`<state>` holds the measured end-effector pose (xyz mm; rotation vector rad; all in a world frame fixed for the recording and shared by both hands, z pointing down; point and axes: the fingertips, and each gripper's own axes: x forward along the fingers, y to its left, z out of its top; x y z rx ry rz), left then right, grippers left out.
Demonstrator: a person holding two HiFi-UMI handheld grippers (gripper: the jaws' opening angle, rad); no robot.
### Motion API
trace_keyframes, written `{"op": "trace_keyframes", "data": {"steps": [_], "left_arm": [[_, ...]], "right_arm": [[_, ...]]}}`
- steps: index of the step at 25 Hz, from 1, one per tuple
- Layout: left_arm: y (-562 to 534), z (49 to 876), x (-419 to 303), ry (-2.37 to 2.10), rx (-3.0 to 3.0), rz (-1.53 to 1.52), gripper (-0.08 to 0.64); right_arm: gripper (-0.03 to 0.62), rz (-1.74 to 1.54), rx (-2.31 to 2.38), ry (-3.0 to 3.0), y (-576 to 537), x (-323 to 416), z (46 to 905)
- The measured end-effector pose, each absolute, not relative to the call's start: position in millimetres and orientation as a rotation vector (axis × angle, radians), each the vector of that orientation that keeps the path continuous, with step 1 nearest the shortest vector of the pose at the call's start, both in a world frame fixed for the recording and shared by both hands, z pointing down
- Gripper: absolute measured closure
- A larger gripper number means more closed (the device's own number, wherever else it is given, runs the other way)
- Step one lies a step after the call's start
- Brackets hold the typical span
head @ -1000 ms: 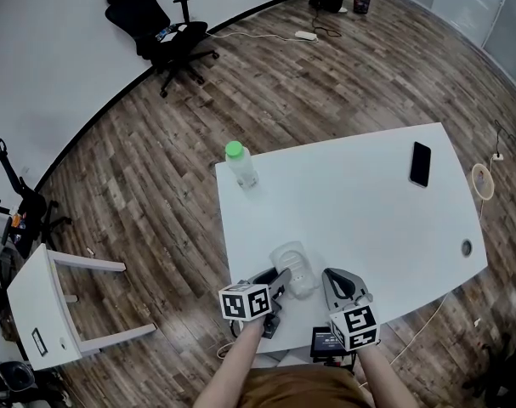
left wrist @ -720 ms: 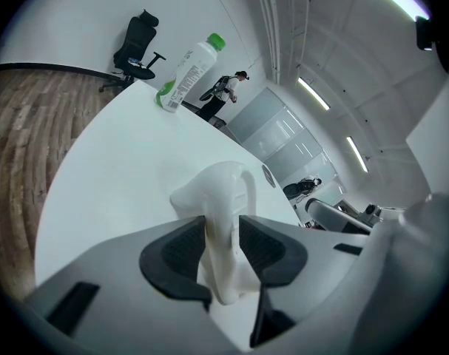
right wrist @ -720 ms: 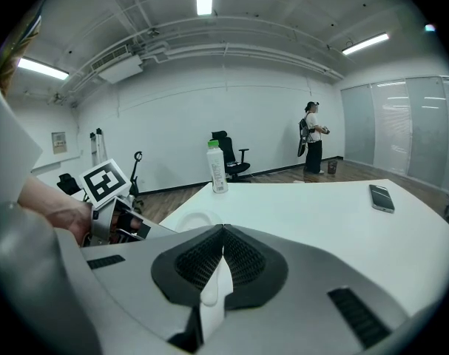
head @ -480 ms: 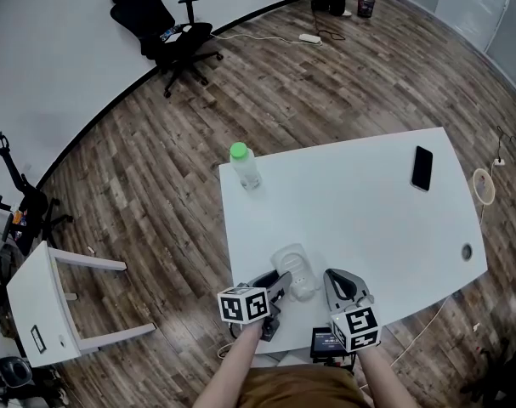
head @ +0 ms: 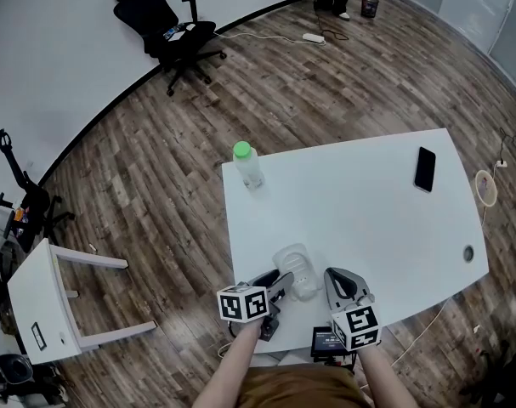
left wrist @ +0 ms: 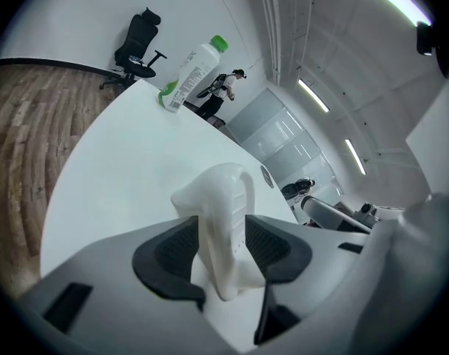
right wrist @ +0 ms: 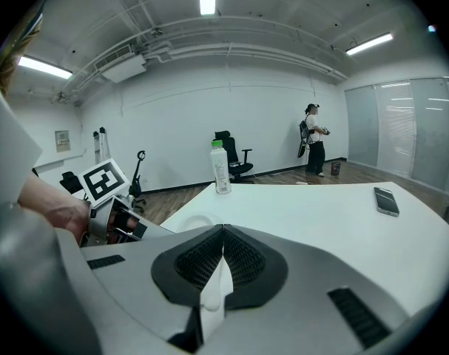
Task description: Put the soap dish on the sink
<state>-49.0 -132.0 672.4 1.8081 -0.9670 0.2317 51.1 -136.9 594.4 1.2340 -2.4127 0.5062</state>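
Translucent white plastic soap dish [head: 294, 266] has its rim between the left gripper's [head: 279, 282] just-opened, seemingly loose jaws, with the closed, empty right gripper [head: 332, 279] just beside it.

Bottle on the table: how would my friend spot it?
Find the white table on the wooden floor. The bottle stands at its far left corner. It is the only upright thing there, with a green cap; the black phone lies flat at the far right.

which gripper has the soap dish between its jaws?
The left gripper: its jaws have just been opening, with the white soap dish between them. The right gripper is shut, nothing between its jaws.
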Motion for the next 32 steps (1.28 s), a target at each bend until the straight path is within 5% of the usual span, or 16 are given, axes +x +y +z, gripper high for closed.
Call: {"op": "trace_keyframes", "data": {"steps": [10, 17, 19, 32], "left_arm": [[-120, 670, -59, -1.011, 1.812, 0.229, 0.383], [-120, 665, -73, -1.075, 1.832, 0.191, 0.472], [-119, 661, -74, -1.084, 1.840, 0.170, 0.547], [-121, 627, -75, -1.192, 2.008, 0.163, 0.554]], "right_arm": [[0.583, 0.509, 1.259, -2.401, -131, 59, 591], [0.583, 0.510, 1.252, -2.400, -124, 54, 592], [0.583, 0.515, 1.252, -2.403, -122, 53, 591], [0.583, 0.507, 1.280, -2.409, -122, 58, 581]]}}
